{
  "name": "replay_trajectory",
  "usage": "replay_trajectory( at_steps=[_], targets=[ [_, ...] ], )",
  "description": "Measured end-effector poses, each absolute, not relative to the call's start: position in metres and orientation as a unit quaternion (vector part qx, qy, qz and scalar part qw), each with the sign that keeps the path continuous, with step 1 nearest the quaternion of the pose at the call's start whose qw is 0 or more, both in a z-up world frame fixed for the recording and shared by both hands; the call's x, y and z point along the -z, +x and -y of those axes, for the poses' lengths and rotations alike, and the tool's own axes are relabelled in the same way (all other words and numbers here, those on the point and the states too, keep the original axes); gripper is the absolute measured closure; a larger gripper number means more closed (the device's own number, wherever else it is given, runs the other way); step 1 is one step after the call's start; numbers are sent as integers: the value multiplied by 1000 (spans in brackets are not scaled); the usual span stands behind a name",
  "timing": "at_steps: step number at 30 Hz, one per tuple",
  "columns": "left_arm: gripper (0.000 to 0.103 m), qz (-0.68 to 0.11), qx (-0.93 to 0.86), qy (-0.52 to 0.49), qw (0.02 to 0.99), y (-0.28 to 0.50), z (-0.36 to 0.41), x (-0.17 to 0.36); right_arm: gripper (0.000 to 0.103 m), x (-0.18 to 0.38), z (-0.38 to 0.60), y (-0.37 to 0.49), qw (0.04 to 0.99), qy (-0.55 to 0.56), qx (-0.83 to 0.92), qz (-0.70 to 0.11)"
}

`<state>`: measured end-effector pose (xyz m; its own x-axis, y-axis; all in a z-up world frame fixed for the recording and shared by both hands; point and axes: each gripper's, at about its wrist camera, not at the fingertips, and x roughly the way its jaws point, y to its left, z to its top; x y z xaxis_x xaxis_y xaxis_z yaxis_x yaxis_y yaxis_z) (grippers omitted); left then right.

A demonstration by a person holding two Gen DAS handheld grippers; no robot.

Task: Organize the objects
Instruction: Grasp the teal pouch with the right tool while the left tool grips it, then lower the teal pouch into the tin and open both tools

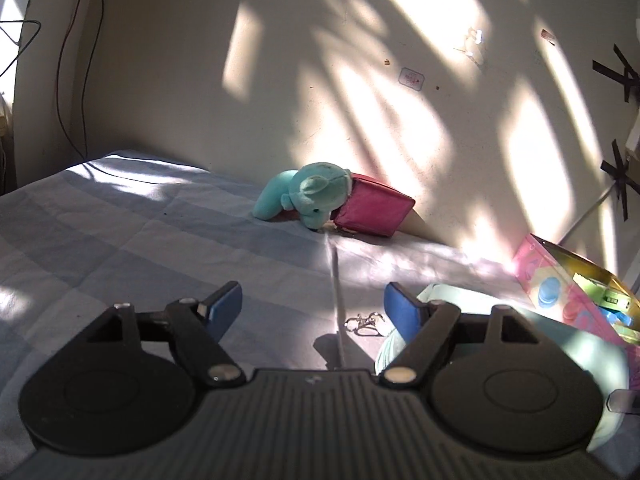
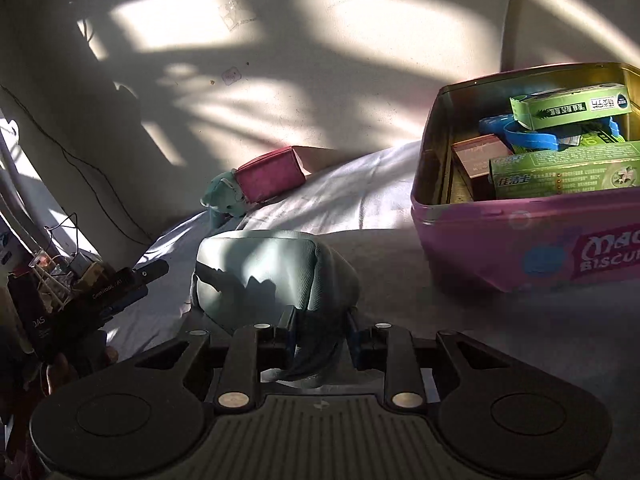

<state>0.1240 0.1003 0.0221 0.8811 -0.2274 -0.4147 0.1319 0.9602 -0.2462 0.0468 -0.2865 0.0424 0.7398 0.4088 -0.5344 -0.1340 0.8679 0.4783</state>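
The left gripper [image 1: 313, 309] is held above the bed covered with a pale blue checked sheet [image 1: 120, 232], its blue-padded jaws spread wide with nothing between them. Just ahead of its right pad a small metal key ring [image 1: 362, 323] lies on the sheet, and a soft pale green fabric pouch [image 1: 596, 360] lies just beside and under that pad.

The right gripper [image 2: 320, 344] is seen with its jaws drawn close together, pinching a fold of the pale green fabric pouch [image 2: 264, 268], whose bulk rests on the sheet in front of the fingers.

Near the bed's right edge a pink rectangular biscuit tin with a gold inside [image 2: 480, 236] stands open; green cardboard boxes [image 2: 560, 178], a brown box and a blue plastic band are packed inside it.

At the bed's far edge, against the cream wall [image 1: 180, 60], a teal plush toy [image 1: 308, 196] lies touching a magenta box [image 1: 372, 210] that leans on the wall.
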Motion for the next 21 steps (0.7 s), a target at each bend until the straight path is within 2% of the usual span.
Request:
replay_trajectory(
  at_steps=[4, 8, 15, 17, 18, 19, 21],
  targets=[
    [24, -238, 213, -67, 945, 110, -64, -21, 76, -39, 332, -2, 913, 207, -121, -330],
    [24, -256, 286, -41, 923, 93, -28, -24, 63, -39, 353, -29, 934, 189, -59, -298],
    [24, -318, 256, 4, 913, 96, 12, -13, 62, -16, 358, -19, 918, 232, -96, -307],
    [26, -340, 245, 7, 908, 100, 15, -4, 59, -11, 354, -15, 914, 235, -112, -310],
    [30, -352, 250, -4, 902, 103, 14, 1, 59, -7, 352, -13, 911, 240, -120, -314],
    [39, -344, 255, -13, 904, 100, 15, 2, 58, -4, 351, -10, 907, 247, -125, -317],
    [44, -335, 255, 7, 907, 93, 22, -1, 57, -1, 345, -8, 911, 240, -122, -311]
  ],
)
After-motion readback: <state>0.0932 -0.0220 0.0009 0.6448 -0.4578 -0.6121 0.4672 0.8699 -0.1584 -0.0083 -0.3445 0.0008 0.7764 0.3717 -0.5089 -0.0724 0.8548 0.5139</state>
